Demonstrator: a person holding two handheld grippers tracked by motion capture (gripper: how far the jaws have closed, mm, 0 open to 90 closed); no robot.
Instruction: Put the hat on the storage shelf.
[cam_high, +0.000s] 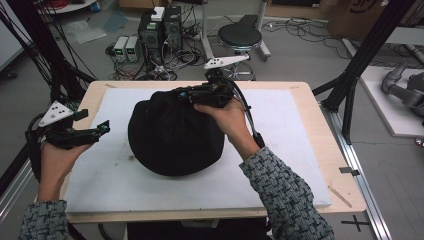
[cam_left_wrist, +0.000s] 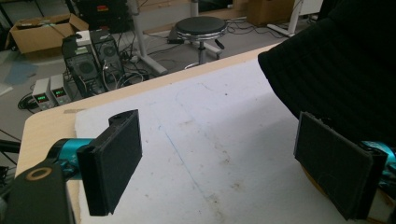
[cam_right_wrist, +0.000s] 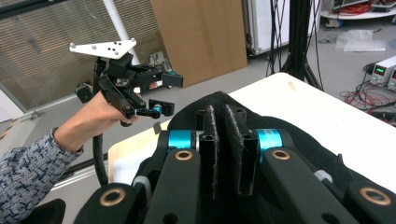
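White foam board (cam_high: 280, 130) on a wooden table (cam_high: 327, 150), black hat (cam_high: 172, 135) in the middle.
Right gripper (cam_high: 186, 95) pinches the hat's top; left gripper (cam_high: 102, 127) hangs open beside it.

no legible text, labels, numbers

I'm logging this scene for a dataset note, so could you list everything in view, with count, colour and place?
Cloth bundle: one, black, middle of the mat.
Mat: one, white, covering the table top.
Table: one, light wood.
Stool: one, black seat, floor beyond the table.
Computer towers: two, dark, floor beyond the table.
Cardboard box: one, brown, floor.
Left gripper: one, black, open, at the table's left edge.
Right gripper: one, black, shut on the bundle's top.
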